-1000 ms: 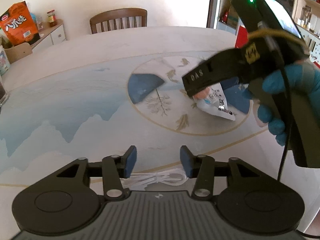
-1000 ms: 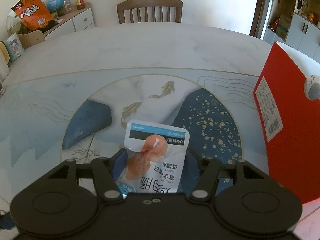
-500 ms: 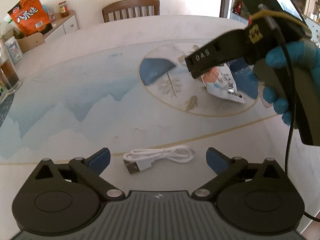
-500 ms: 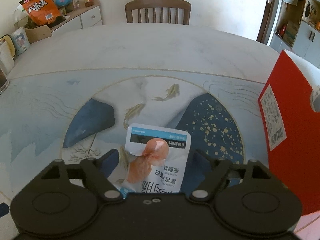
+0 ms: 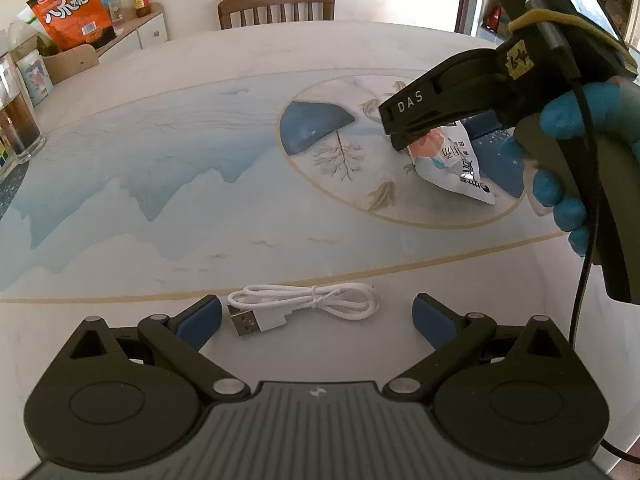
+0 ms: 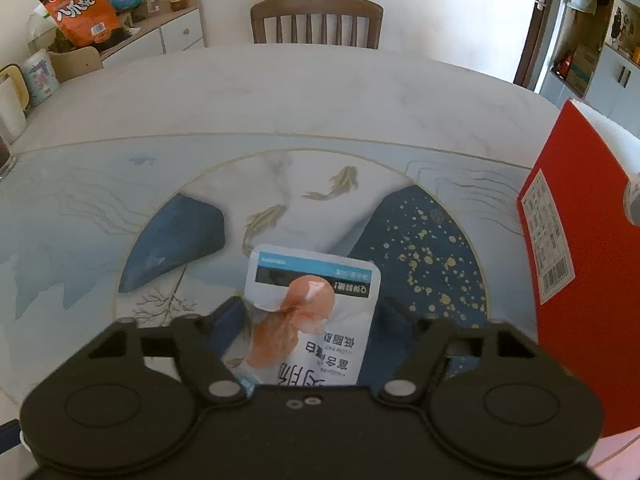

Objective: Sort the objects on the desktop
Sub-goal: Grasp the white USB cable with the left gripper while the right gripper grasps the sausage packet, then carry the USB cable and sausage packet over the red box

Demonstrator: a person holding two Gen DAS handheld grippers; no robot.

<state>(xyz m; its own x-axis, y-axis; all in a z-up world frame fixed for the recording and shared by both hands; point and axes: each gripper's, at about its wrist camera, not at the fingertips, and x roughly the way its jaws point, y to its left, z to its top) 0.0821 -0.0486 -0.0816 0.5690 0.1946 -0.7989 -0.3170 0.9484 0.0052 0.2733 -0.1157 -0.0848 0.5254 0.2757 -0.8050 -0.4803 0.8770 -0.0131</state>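
Observation:
A coiled white USB cable (image 5: 304, 300) lies on the painted table (image 5: 160, 160), loose between the blue pads of my left gripper (image 5: 316, 308), which stands wide open. A white snack packet (image 6: 316, 272) with an orange picture lies flat on the table's round motif. My right gripper (image 6: 312, 308) straddles its near end and its jaws are closing. The left finger (image 6: 232, 316) is at the packet's edge, and a small gap shows beside the right finger. In the left wrist view a blue-gloved hand (image 5: 560, 120) holds the right gripper (image 5: 400, 136) over the packet (image 5: 452, 164).
A red box (image 6: 580, 280) stands at the table's right edge, close to the right gripper. A wooden chair (image 6: 316, 20) sits at the far side. An orange snack bag (image 6: 80, 8) and jars are on the sideboard, and a glass (image 5: 16, 128) stands at the far left.
My left gripper's jaws went from narrow around the cable to wide open, leaving it on the table. The right jaws widened around the packet, then came in again.

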